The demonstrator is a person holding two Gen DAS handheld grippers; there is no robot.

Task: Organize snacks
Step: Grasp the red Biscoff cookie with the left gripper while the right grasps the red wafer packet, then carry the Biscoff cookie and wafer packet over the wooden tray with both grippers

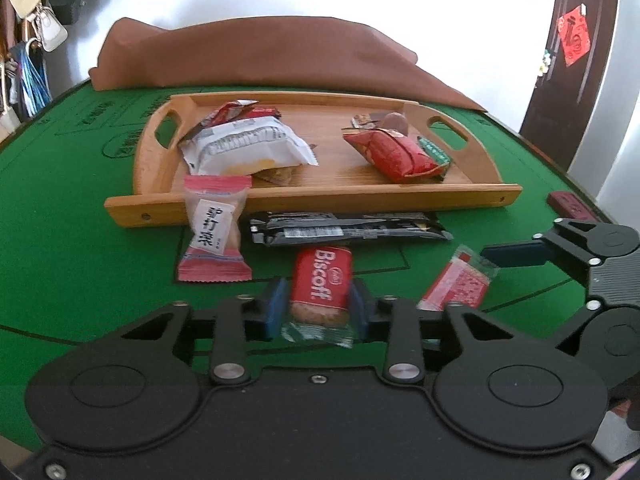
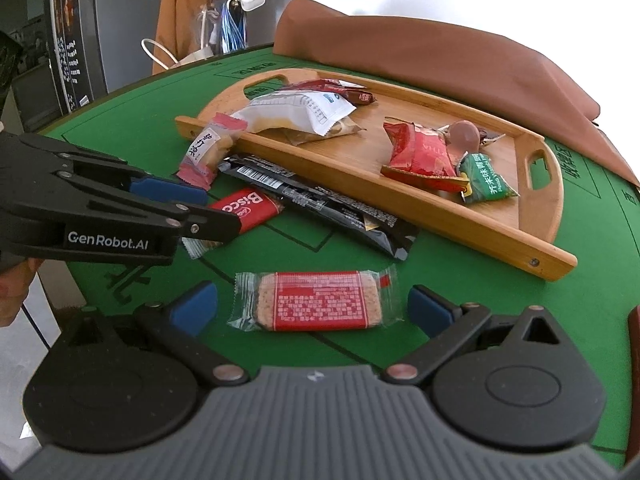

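The green felt worktop (image 1: pixel 60 208) carries a brown cloth (image 1: pixel 256 56) bunched at its far edge and, nearer, a wooden tray (image 1: pixel 320 196) with cut-out handles. The tray already holds a white packet (image 1: pixel 244 144) over smaller items at one end, and a red packet (image 1: pixel 394 152) with a green sachet (image 2: pixel 486 178) at the other. Four snacks remain on the felt outside it: a long black wrapper (image 1: pixel 344 228) lying along the tray's near wall, a pink-ended packet (image 1: pixel 214 228) leaning against that wall, a red Biscoff biscuit (image 1: pixel 322 280), and a clear-wrapped red cracker bar (image 2: pixel 318 300). The left gripper (image 1: pixel 318 312) has its jaws drawn in on the Biscoff biscuit, blue pads against both sides of the wrapper near its clear end; the biscuit appears to lie on the felt, not yet lifted. The right gripper (image 2: pixel 312 306) stands with jaws spread wide, one pad at either end of the cracker bar, touching neither. Judgement: the step in hand is pick-up of loose snacks for transfer to the tray. Next move calls for lifting the biscuit clear of the black wrapper and over the tray wall; the right jaws must close lengthwise on the bar.
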